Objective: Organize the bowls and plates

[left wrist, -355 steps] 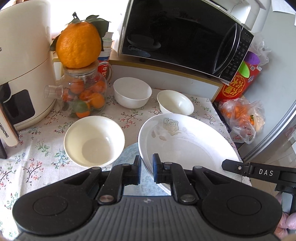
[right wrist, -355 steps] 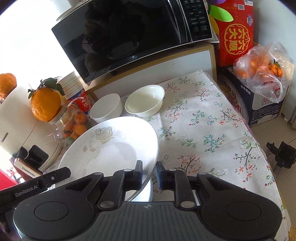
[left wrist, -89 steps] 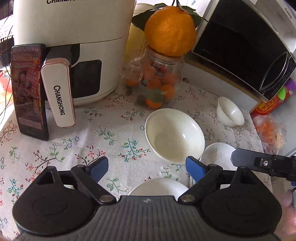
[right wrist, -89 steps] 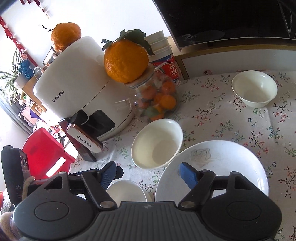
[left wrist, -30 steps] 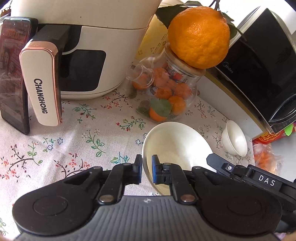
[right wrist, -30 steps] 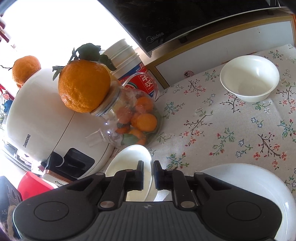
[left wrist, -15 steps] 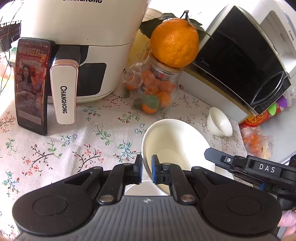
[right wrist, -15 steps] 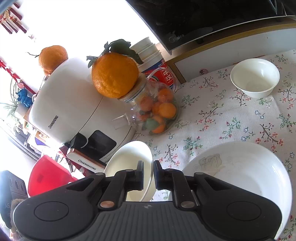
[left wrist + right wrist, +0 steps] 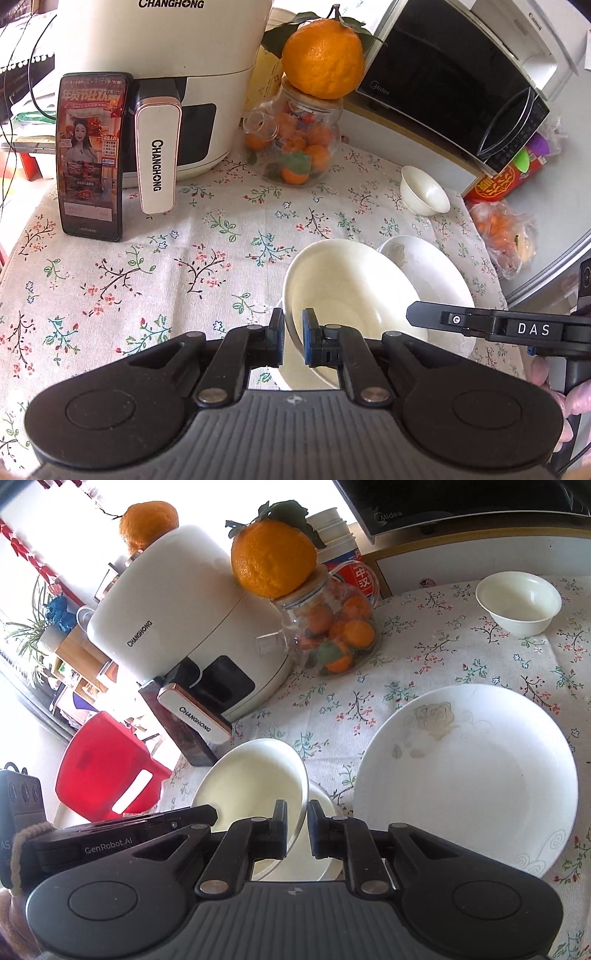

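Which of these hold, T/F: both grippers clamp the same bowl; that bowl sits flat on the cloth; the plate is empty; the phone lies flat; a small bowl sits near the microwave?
1. Both the left gripper and right gripper clamp one bowl. True.
2. That bowl sits flat on the cloth. False: it is tilted, held over a second bowl.
3. The plate is empty. True.
4. The phone lies flat. False: it stands upright against the air fryer.
5. A small bowl sits near the microwave. True.
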